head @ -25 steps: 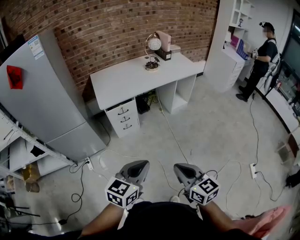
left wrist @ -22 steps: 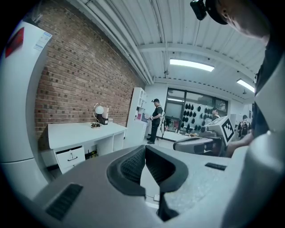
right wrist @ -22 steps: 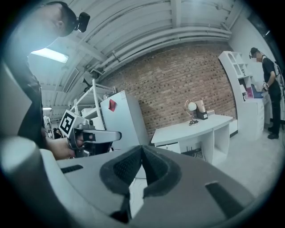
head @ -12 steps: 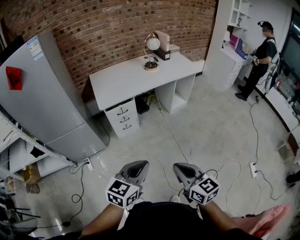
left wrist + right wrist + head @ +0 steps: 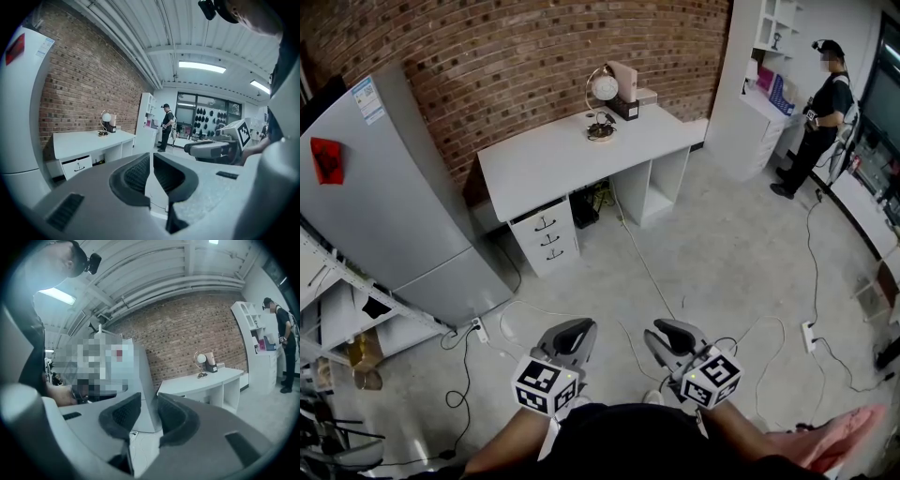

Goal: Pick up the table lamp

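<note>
The table lamp [image 5: 602, 103] stood upright toward the back of the white desk [image 5: 544, 159], close to the brick wall [image 5: 534, 47]. Its round white globe hung inside a curved metal hoop above a small round base. A pink box [image 5: 626, 80] and a dark box [image 5: 626, 110] sat just beside it, at about 1 o'clock from the lamp. In the head view the lamp lay at 12 o'clock from both claws, well apart from them, with open floor [image 5: 712, 253] between.

The left claw [image 5: 572, 330] was held low in front of the person, at 6 o'clock in the head view. The left gripper view showed its 2 jaws pressed together with nothing between them. In that view the lamp [image 5: 105, 123] appeared small, at about 10 o'clock from the left claw [image 5: 151, 161].

The right claw [image 5: 670, 336] was just beside it, at its 3 o'clock. Its jaws had just been opening and stood slightly apart, with a narrow gap that held nothing. In the right gripper view the lamp [image 5: 201, 364] sat at about 2 o'clock from the right claw [image 5: 149, 404].

A drawer unit [image 5: 546, 234] stood under the desk's left end. A grey fridge [image 5: 384, 187] filled the 10 o'clock side. White cables [image 5: 647, 272] trailed across the floor. A second person [image 5: 817, 112] stood at 2 o'clock beside a white shelf unit [image 5: 759, 94].
</note>
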The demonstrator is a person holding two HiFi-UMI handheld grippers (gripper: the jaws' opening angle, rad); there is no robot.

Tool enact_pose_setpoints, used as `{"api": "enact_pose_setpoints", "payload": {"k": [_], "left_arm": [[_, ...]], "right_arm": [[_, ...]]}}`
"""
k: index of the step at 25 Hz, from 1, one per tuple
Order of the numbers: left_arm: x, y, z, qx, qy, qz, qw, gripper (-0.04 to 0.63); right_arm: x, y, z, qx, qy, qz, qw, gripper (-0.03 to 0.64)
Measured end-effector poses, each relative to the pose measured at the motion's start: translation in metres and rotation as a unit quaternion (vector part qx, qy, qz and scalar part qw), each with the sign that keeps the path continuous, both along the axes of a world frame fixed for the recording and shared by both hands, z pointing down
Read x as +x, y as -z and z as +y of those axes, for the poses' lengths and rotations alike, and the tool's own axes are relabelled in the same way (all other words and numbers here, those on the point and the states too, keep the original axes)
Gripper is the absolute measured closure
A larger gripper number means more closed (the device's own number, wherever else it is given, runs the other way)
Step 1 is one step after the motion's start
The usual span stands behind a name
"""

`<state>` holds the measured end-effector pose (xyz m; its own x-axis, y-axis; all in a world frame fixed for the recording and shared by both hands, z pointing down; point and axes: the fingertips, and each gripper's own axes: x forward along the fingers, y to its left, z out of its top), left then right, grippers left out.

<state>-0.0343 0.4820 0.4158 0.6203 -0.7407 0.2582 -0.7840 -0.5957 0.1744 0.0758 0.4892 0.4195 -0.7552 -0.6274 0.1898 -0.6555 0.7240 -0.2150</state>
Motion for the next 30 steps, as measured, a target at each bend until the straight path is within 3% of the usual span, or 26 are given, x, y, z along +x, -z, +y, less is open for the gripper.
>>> {"api": "enact_pose_setpoints", "payload": {"k": [12, 21, 25, 30], "left_arm": [[-0.012, 0.012, -0.001, 0.024, 0.025, -0.01, 0.9994, 0.32], [-0.015, 0.013, 0.009, 0.036, 0.008, -0.018, 0.9992, 0.262], [-0.023, 0.012, 0.013, 0.037, 0.01, -0.022, 0.999, 0.237], [-0.039, 0.011, 0.017, 0.031, 0.014, 0.0, 0.9994, 0.229]], "right_arm": [[0.001, 0.013, -0.001, 0.035, -0.017, -0.002, 0.999, 0.298], [-0.01, 0.014, 0.004, 0.047, -0.02, 0.005, 0.999, 0.039], [-0.016, 0.014, 0.006, 0.041, -0.022, 0.002, 0.999, 0.023], [-0.031, 0.012, 0.013, 0.034, -0.017, 0.001, 0.999, 0.023]]}}
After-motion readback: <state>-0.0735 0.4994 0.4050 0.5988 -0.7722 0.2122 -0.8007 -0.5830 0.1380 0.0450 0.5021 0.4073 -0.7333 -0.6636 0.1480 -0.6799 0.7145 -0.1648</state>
